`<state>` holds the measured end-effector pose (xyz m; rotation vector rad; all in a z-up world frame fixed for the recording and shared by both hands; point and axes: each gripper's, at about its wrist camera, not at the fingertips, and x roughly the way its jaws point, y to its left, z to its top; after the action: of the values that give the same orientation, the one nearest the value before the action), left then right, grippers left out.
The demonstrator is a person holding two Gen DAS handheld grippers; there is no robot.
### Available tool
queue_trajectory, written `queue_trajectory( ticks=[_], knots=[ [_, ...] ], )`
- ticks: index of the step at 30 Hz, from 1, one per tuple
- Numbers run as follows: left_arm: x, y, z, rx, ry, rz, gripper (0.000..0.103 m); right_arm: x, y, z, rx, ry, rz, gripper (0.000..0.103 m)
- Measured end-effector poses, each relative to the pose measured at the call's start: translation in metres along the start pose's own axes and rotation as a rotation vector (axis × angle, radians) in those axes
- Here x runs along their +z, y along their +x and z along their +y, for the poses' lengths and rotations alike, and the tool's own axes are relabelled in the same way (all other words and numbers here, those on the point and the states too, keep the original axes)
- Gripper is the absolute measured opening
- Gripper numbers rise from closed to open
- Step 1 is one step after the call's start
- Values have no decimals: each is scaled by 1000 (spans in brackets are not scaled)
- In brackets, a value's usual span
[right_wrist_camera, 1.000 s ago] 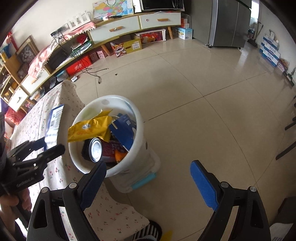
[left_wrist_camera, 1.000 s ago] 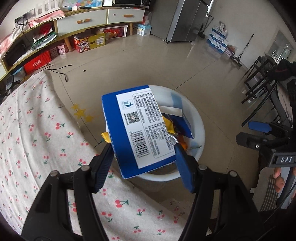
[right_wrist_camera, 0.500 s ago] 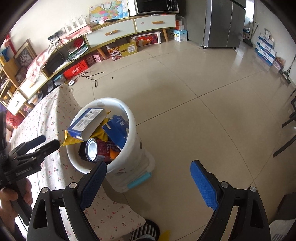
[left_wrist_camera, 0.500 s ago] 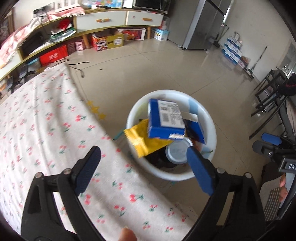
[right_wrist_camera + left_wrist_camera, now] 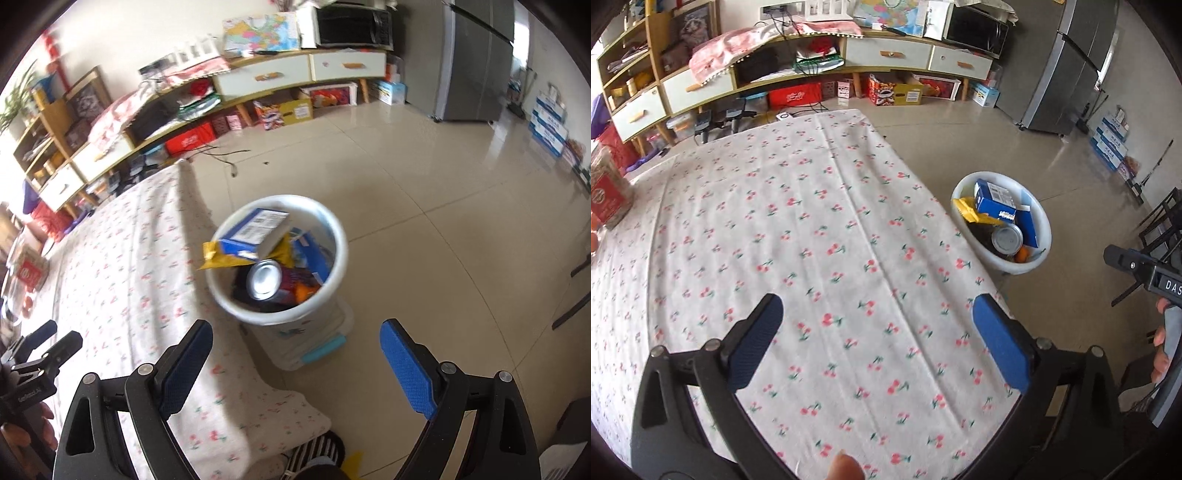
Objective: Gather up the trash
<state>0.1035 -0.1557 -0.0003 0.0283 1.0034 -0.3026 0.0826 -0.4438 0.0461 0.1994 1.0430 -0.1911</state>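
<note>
Since a second ago, the blue box (image 5: 993,201) has been released into the white bin (image 5: 1043,221) on the tiled floor (image 5: 424,184), and the left claw (image 5: 882,341) has been drawn back over the cherry-print table (image 5: 812,221). Both claws are spread and empty, the right claw (image 5: 295,363) held above the bin.

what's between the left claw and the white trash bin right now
Only bare cherry-print tablecloth, then the table edge; nothing lies between the open left claw and the white trash bin. The left wrist view shows it.
</note>
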Motion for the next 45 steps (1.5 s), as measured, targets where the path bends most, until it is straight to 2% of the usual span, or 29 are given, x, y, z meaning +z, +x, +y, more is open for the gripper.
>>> queue_trajectory(
  ticks=[3, 7, 9, 12, 17, 20, 23, 29, 45],
  knots=[
    [-13, -21, 15, 27, -19, -10, 102, -13, -18, 29, 16, -50, -30, 93],
    [-32, -40, 33, 62, -26, -40, 102, -36, -44, 66, -20, -106, -100, 93],
    [-43, -48, 41, 65, -39, -53, 102, -49, -53, 81, -11, -123, -128, 93],
    [-55, -58, 52, 84, -78, -87, 102, -67, -58, 101, 5, -149, -155, 93],
    [-73, -75, 69, 170, -113, -162, 102, -96, -56, 130, 26, -184, -215, 93],
    [-83, -80, 85, 203, -171, -190, 102, -105, -48, 141, 23, -207, -213, 93],
    [-89, -79, 97, 198, -216, -189, 102, -105, -47, 144, -9, -218, -235, 93],
    [-94, -79, 95, 192, -213, -187, 102, -105, -49, 142, -8, -192, -267, 93],
    [-98, -80, 89, 187, -183, -195, 102, -109, -42, 143, -7, -212, -242, 93]
  ],
)
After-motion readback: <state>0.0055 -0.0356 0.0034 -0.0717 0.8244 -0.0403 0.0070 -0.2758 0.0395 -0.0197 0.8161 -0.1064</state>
